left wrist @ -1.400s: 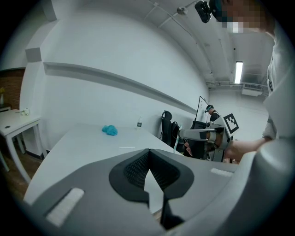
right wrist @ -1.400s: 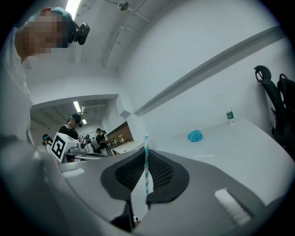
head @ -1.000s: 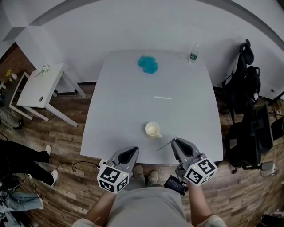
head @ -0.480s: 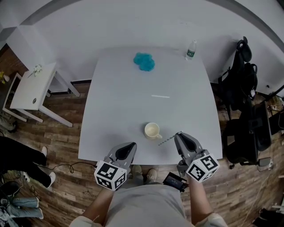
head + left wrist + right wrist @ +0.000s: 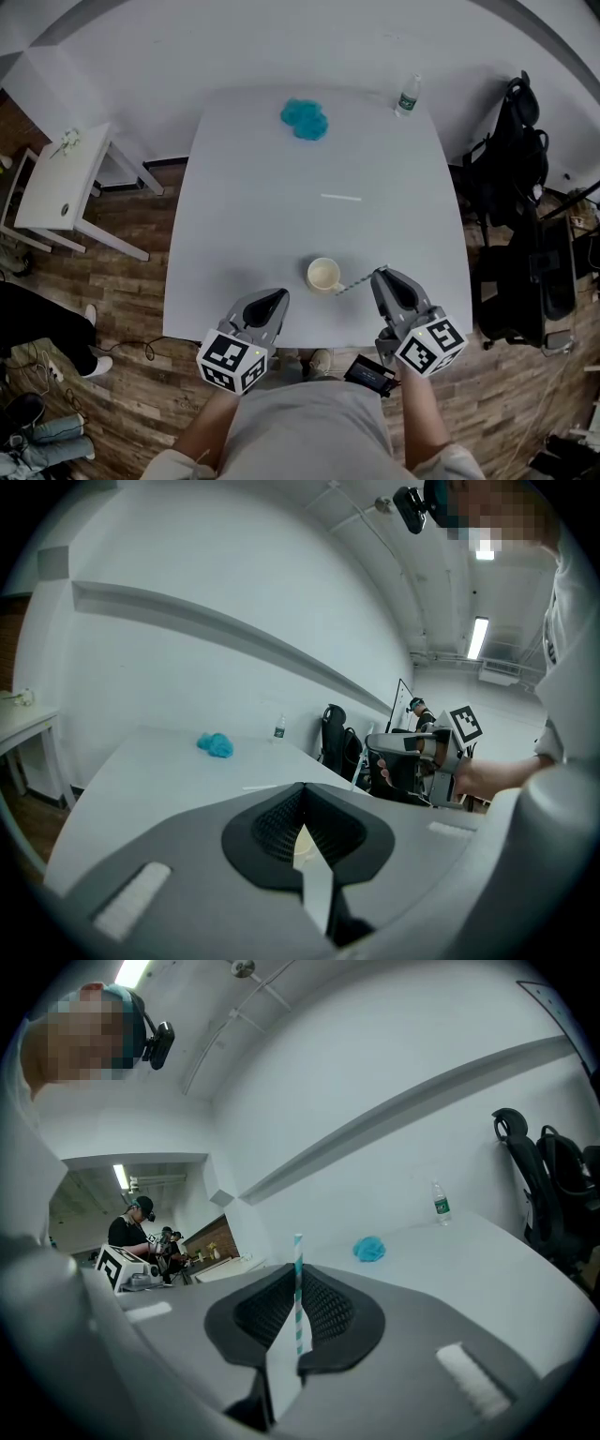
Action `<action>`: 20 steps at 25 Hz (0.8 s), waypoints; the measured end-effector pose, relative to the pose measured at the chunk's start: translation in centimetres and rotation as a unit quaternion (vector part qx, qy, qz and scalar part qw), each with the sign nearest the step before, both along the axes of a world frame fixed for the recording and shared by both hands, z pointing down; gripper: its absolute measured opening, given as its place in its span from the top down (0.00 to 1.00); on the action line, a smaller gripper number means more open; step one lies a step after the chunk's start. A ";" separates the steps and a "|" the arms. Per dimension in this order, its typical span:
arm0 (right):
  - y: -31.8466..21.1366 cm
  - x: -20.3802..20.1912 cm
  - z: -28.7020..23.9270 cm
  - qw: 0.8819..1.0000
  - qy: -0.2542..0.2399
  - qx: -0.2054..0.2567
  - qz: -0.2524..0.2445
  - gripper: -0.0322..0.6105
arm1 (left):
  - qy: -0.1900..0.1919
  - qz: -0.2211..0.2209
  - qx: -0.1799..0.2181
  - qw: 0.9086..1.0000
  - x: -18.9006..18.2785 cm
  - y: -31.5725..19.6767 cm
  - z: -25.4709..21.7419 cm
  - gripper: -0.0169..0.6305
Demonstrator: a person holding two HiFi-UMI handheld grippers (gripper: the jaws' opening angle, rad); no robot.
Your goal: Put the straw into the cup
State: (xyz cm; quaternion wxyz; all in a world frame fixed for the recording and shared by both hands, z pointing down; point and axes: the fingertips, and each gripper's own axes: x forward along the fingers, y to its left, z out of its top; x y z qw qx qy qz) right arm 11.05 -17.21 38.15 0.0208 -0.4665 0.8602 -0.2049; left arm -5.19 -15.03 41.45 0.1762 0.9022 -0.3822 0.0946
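A cream cup (image 5: 323,275) stands upright near the table's front edge. My right gripper (image 5: 380,275) is shut on a teal-and-white striped straw (image 5: 356,283), which slants down-left. The straw's free end lies just right of the cup, outside its rim. In the right gripper view the straw (image 5: 298,1288) rises upright between the closed jaws. My left gripper (image 5: 279,297) hovers front-left of the cup, shut with nothing in it; a sliver of the cup (image 5: 302,842) shows through its jaws. A second white straw (image 5: 340,197) lies mid-table.
A blue crumpled thing (image 5: 305,119) and a water bottle (image 5: 408,96) sit at the white table's (image 5: 244,216) far side. A small white side table (image 5: 56,178) stands at the left, dark bags and a chair (image 5: 511,159) at the right.
My right gripper has carried the straw up and left, so its free end is now close beside the cup. The left gripper has hardly moved.
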 end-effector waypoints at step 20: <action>-4.5 -0.9 3.1 1.000 -0.002 -0.029 -0.004 0.90 | -0.010 0.005 -0.023 1.000 -0.8 -3.6 2.0 0.95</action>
